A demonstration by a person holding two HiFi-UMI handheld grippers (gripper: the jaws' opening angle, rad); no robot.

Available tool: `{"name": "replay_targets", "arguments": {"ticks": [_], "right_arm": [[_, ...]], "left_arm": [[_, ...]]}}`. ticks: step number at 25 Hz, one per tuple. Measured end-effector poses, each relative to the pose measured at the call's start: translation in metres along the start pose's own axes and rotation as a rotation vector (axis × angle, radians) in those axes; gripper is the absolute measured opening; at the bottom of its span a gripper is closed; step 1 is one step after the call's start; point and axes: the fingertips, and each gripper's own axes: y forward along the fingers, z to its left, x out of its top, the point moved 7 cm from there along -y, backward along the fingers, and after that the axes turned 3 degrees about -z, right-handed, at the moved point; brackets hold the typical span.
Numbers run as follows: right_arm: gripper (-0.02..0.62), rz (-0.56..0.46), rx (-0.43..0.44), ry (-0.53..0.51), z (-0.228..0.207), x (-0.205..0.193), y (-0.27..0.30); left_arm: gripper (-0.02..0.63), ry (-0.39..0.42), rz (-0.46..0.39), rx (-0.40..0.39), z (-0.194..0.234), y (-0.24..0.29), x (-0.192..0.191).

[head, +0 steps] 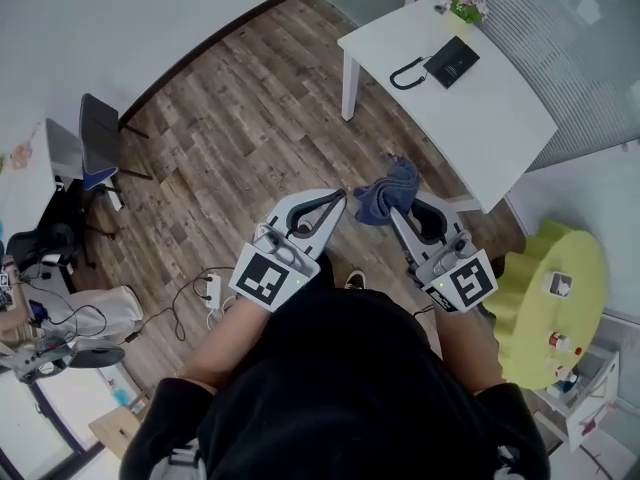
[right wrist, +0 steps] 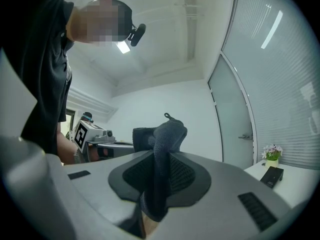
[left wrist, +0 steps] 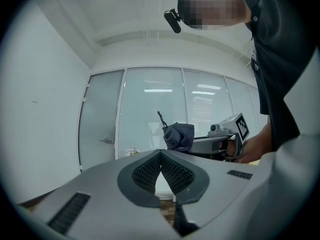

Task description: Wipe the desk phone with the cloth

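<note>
A dark blue-grey cloth point(head: 388, 192) is bunched at the tip of my right gripper point(head: 399, 211), which is shut on it; the cloth point(right wrist: 161, 149) runs down between the pads in the right gripper view. My left gripper point(head: 340, 198) is shut with nothing in it, its pads meeting at the tip point(left wrist: 160, 153). Both are held close to the person's body, above the wooden floor. The black desk phone point(head: 451, 61) with its curled cord lies on the white table point(head: 500, 118) well ahead of both grippers. It also shows small at the right point(right wrist: 273, 175).
A small pot of flowers point(head: 462, 4) stands at the table's far corner. A yellow-green round stool point(head: 555, 298) is at the right, a dark chair point(head: 98, 133) and cables at the left. Wooden floor point(head: 240, 138) lies between me and the table.
</note>
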Motion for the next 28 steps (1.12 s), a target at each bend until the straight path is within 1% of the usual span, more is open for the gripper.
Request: {"name": "replay_targets", "arguments": {"ticks": [3,8,12,16,20,24,28], "right_arm": [[0.087,0.005,-0.025,-0.016,-0.007,0.003,0.030],[0.087,0.018,-0.088,-0.025,-0.018,0.002,0.074],[0.087,0.032,-0.139,-0.035,-0.023,-0.002,0.097],[0.087,0.036,-0.199,-0.035,-0.026,-0.002,0.110],[0.087,0.045,-0.248,-0.037,-0.034,-0.005,0.119],[0.087,0.053,-0.283,-0.035,-0.049,-0.007,0.120],[0.087,0.044,-0.312,-0.026,-0.074,-0.010,0.117]], "left_arm": [[0.011,0.001,-0.007,-0.051,0.033,0.007,0.003],[0.011,-0.004,-0.010,-0.112,0.086,0.014,0.004],[0.011,-0.003,-0.004,-0.158,0.117,0.023,0.002],[0.011,-0.022,0.007,-0.212,0.136,0.032,0.000],[0.011,-0.035,-0.004,-0.258,0.151,0.046,-0.002],[0.011,-0.048,-0.002,-0.284,0.159,0.065,-0.005],[0.011,-0.054,0.009,-0.293,0.167,0.090,-0.010]]}}
